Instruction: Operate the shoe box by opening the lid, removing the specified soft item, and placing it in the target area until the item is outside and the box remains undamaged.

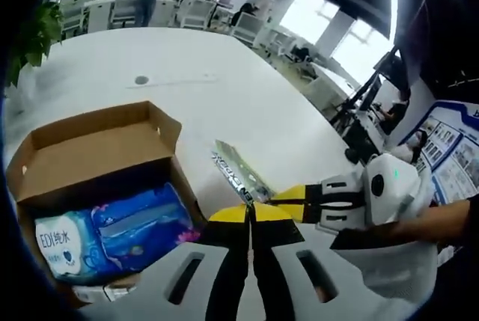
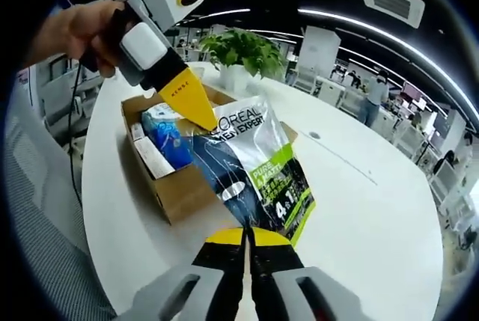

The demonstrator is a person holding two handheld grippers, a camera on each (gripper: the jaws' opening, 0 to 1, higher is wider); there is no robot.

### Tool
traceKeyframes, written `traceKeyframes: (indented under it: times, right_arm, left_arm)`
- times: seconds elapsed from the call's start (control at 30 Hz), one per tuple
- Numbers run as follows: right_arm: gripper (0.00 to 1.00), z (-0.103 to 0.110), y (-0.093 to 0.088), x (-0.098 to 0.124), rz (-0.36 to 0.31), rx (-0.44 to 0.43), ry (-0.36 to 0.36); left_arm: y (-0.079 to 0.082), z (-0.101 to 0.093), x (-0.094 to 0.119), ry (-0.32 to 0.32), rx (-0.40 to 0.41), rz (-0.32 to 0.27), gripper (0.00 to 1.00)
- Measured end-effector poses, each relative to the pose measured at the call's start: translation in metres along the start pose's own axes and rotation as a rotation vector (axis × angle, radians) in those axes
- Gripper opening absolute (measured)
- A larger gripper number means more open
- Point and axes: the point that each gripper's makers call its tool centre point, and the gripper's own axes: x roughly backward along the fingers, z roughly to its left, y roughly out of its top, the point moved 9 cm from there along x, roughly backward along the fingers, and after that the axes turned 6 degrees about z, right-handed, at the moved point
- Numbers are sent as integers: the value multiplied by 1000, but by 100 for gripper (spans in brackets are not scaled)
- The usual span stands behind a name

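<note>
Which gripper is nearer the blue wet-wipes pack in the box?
Left. The left gripper hangs just over the blue wet-wipes pack in the open cardboard box; the right gripper, pinching the L'Oreal sachet, sits further off.

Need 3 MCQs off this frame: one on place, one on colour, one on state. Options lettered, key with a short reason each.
1. Where is the L'Oreal sachet?
A. Lying inside the box
B. Held up between the two grippers, beside the box
C. Flat on the table's far end

2. What colour is the tissue pack in the shoe box?
A. Blue
B. Red
C. Black

3. How is the shoe box lid?
A. Taped shut
B. Closed flat
C. Open, contents exposed

Key:
1 B: in the right gripper view the right gripper pinches the sachet's lower edge and the left gripper its upper end, clear of the box.
2 A: the left gripper view shows a blue wrapper with a white label.
3 C: the flap stands back and the pack lies in plain sight inside.
</note>
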Motion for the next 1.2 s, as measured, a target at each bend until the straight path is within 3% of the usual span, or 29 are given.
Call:
traceKeyframes:
  times: [0.73, 1.2]
  right_arm:
    - [0, -6, -12, -3, 19, -54, -62]
    - [2, 1, -2, -3, -28, 0, -53]
  left_arm:
    - [-5, -6, -19, 26, 9, 33, 0]
    - [-3, -8, -26, 31, 8, 43, 0]
